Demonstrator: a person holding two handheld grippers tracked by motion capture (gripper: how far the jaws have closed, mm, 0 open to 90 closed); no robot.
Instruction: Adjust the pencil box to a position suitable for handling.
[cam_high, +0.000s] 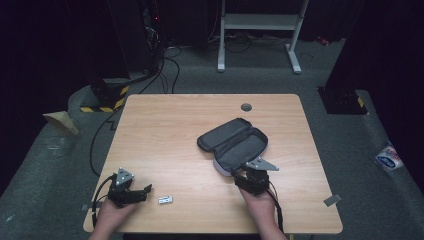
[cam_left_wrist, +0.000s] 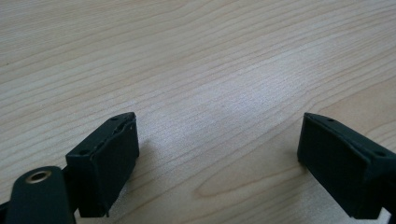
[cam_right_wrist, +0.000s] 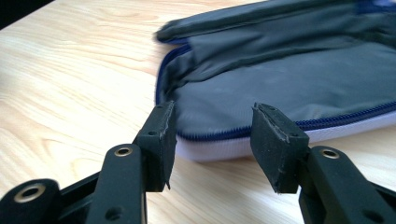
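I'm holding the right claw (cam_right_wrist: 212, 140) with jaws apart at the near edge of the unzipped grey pouch (cam_high: 235, 142) lying mid-table (cam_high: 165, 130), probably lining up to grip its rim. I'm resting the left claw (cam_left_wrist: 217, 154), spread wide and empty, by the near-left edge beside a small white object (cam_high: 165, 200).

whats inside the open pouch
The pouch lies unzipped on the table, and its dark lining looks bare where it shows. The folded-back flap hides whatever might sit under it.
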